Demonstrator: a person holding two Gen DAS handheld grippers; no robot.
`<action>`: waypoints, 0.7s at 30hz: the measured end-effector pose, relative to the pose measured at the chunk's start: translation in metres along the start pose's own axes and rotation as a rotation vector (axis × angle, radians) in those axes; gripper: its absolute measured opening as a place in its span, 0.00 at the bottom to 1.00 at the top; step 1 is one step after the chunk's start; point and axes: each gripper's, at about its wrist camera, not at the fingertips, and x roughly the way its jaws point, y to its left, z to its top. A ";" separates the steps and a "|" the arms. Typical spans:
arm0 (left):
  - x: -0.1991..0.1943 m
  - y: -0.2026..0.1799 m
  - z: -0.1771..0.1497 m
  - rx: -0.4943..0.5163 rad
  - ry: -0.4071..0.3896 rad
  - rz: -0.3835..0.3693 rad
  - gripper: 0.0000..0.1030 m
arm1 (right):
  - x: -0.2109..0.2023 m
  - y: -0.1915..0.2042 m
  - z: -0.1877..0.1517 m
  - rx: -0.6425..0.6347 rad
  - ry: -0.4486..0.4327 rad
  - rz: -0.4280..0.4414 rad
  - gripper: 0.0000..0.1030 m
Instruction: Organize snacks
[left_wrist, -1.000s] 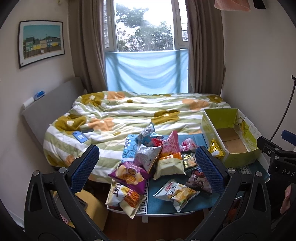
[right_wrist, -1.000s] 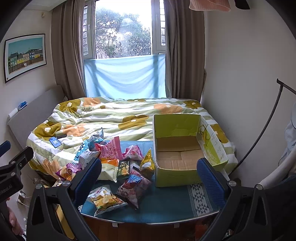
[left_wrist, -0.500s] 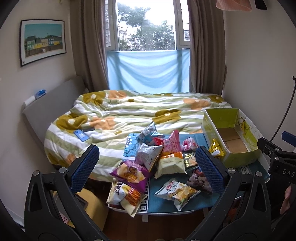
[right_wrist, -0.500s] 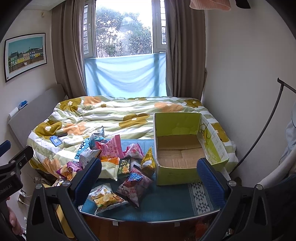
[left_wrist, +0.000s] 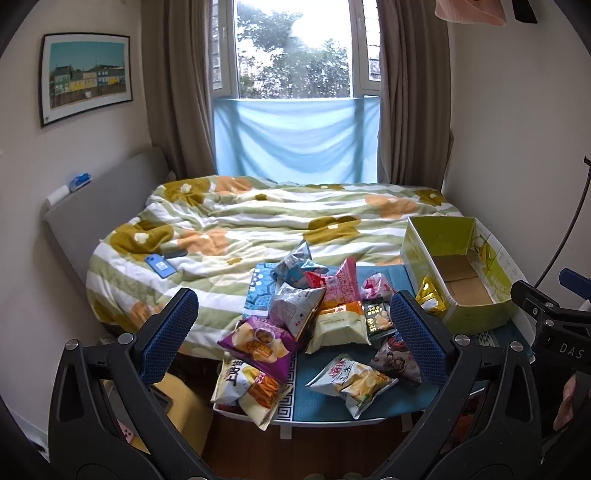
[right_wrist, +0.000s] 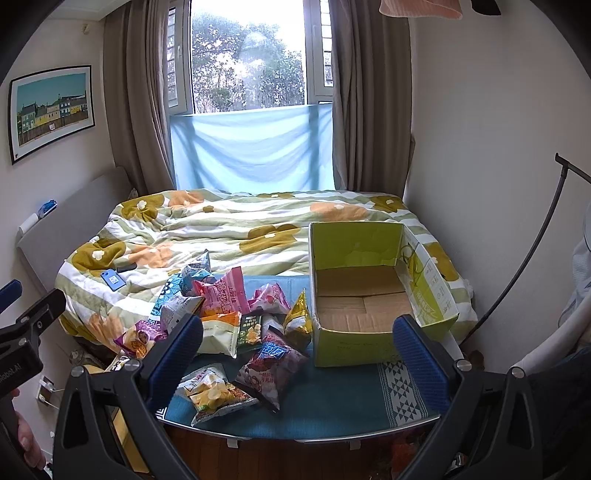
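Observation:
Several snack bags lie in a heap (left_wrist: 325, 317) on a low table with a blue cloth (left_wrist: 417, 397); the heap also shows in the right wrist view (right_wrist: 225, 325). An empty green cardboard box (right_wrist: 354, 343) stands open at the table's right end, also seen in the left wrist view (left_wrist: 469, 314). My left gripper (left_wrist: 293, 338) is open and empty, held back from the table's left half. My right gripper (right_wrist: 295, 356) is open and empty, held back from the table between the heap and the box.
A bed with a flowered quilt (left_wrist: 277, 225) lies behind the table, with a blue phone (left_wrist: 160, 266) on it. A yellow stool (left_wrist: 181, 406) stands at the table's left. Walls close in on both sides. A black stand pole (right_wrist: 532, 254) leans at the right.
Both views have shifted very slightly toward the table. Nothing on the table has moved and both grippers stay open.

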 end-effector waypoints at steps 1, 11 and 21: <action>0.000 0.000 0.000 -0.001 0.000 0.000 1.00 | 0.000 0.000 -0.001 0.000 0.001 0.000 0.99; 0.000 0.000 0.001 0.001 0.002 -0.002 1.00 | 0.001 0.000 -0.001 0.003 0.002 0.003 0.99; 0.000 0.000 0.002 0.002 0.001 -0.001 1.00 | 0.001 -0.001 0.000 0.004 0.004 0.003 0.99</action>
